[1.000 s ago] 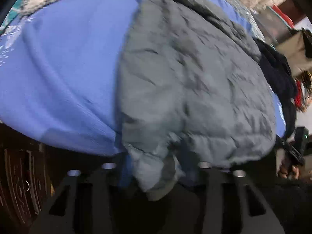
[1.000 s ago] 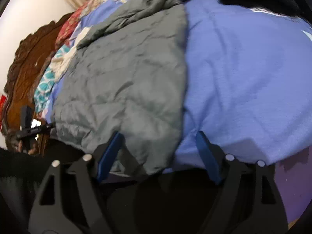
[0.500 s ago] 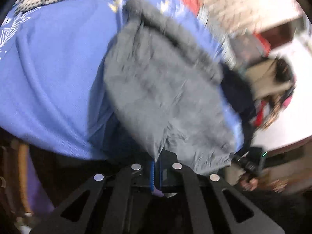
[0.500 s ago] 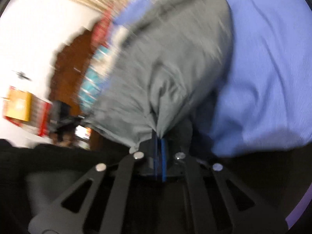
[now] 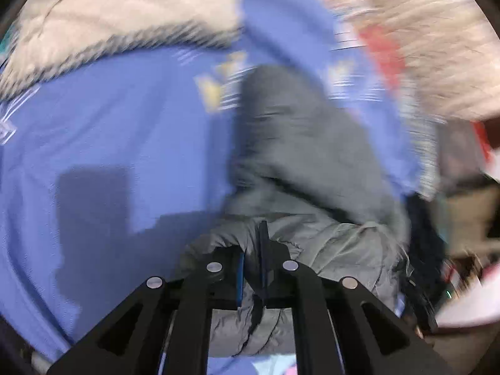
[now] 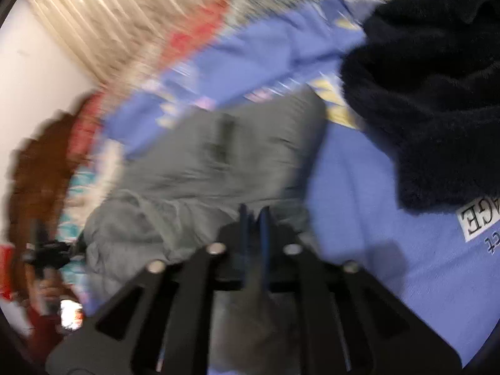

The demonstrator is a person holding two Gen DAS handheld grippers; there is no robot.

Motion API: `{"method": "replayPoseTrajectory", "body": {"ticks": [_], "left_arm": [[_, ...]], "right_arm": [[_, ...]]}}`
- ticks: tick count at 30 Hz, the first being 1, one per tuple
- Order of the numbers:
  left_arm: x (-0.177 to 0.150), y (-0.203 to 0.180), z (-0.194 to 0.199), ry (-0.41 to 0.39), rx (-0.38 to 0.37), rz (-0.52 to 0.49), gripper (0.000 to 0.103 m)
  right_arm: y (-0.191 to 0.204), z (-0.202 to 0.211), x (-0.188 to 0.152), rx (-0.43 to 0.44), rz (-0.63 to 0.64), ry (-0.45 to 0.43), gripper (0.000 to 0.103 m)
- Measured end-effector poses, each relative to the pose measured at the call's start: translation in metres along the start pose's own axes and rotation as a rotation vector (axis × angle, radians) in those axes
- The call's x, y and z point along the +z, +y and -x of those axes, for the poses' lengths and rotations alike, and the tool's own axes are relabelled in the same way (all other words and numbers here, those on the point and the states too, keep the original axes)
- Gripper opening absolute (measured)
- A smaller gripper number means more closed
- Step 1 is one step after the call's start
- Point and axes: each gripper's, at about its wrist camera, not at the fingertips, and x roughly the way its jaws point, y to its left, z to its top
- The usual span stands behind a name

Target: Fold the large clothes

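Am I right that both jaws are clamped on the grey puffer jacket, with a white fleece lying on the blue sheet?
Not quite: the fleece is black, as the right wrist view shows. The rest holds: the left gripper and right gripper are both clamped on the grey puffer jacket over the blue sheet.

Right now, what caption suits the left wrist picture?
Left gripper pinching the hem of a grey puffer jacket on a blue bedsheet.

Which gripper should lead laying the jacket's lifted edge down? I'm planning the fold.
Neither clearly: the left gripper and right gripper are both shut on the grey jacket. Slight edge to the left, with open blue sheet beside it; the black fleece crowds the right.
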Motion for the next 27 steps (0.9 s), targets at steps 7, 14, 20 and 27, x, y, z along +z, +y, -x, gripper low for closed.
{"method": "replayPoseTrajectory", "body": {"ticks": [7,14,20,27], "left_arm": [[0.014,-0.032,0.012,-0.048,-0.011,-0.184,0.034],[0.007,-0.065,0.034,-0.178,-0.018,-0.382,0.030],[0.012,-0.073,0.077,-0.224,-0.114,-0.390,0.026],[0.094,-0.121,0.078,-0.313,-0.139,-0.343,0.027]], "right_arm": [[0.020,0.022,-0.015,0.080,0.081,-0.145,0.083],[0.057,-0.034,-0.011,-0.052,0.298,0.056,0.003],[0.069,0.025,0.004,0.094,0.325,-0.113,0.002],[0.087,0.039,0.086,0.065,0.306,-0.296,0.002]]}}
